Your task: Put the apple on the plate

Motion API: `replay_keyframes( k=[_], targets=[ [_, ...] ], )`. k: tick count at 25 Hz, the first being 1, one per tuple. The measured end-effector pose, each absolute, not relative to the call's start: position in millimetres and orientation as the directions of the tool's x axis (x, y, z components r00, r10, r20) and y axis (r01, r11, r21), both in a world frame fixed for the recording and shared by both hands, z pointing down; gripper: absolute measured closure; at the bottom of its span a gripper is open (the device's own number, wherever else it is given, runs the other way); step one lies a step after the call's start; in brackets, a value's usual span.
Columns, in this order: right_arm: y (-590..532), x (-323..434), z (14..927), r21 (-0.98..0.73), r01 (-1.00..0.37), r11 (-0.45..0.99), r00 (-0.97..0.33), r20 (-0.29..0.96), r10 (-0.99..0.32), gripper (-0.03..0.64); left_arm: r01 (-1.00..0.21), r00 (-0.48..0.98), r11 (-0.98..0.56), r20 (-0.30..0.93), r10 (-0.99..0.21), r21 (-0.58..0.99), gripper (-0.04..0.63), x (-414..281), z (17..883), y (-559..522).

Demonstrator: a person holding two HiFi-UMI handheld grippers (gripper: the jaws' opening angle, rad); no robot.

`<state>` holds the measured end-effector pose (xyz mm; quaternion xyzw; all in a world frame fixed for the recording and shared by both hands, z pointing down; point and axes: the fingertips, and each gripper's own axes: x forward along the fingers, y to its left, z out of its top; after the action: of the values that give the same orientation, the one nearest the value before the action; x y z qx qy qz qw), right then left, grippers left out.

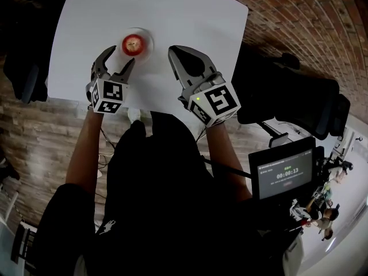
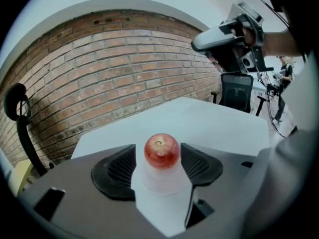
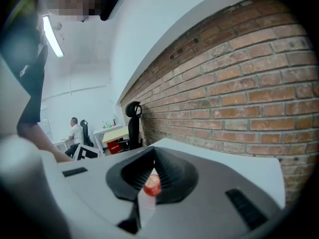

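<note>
A red apple (image 1: 133,43) rests on a small white plate (image 1: 148,39) on the white table (image 1: 190,10). My left gripper (image 1: 119,59) hovers just on the near side of the plate, open, its fingertips short of the apple. The left gripper view looks between the two black pads (image 2: 117,171) at the apple (image 2: 162,151) on the plate (image 2: 162,185); neither pad touches the fruit. To the right of the plate my right gripper (image 1: 172,52) is shut and holds nothing. Through the narrow slit under its joined tips (image 3: 151,156), the apple (image 3: 152,183) shows farther off.
The table's near edge runs under both grippers, close to the person's body. A black office chair (image 1: 299,96) stands off the table's right side. Another dark chair (image 1: 23,73) is at the left. A screen with a timer (image 1: 286,171) sits low on the right. Brick surface surrounds the table.
</note>
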<state>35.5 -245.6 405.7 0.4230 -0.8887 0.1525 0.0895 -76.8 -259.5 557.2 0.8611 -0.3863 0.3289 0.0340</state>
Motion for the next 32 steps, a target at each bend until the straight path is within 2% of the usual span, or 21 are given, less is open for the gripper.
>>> replay_keyframes(
  k=[8,11,15,32],
  targets=[
    [-235,34,386,-0.165,-0.779,0.605,-0.626,0.250,-0.738,0.612,-0.718,0.502,-0.675,0.546,-0.671,-0.170,0.510,-77,526,-249],
    [-219,19,372,-0.160,-0.777,0.609,-0.629,0.236,-0.740,0.614,-0.725,0.507,-0.669,0.529,-0.680,-0.165,0.556,-91,505,-235],
    [-199,5,355,-0.151,-0.777,0.611,-0.629,0.214,-0.747,0.613,-0.736,0.515,-0.660,0.509,-0.690,-0.151,0.586,-106,479,-213],
    [-181,18,348,-0.111,-0.775,0.622,-0.632,0.162,-0.758,0.614,-0.780,0.538,-0.613,0.365,-0.760,-0.126,0.588,-94,414,-191]
  ],
)
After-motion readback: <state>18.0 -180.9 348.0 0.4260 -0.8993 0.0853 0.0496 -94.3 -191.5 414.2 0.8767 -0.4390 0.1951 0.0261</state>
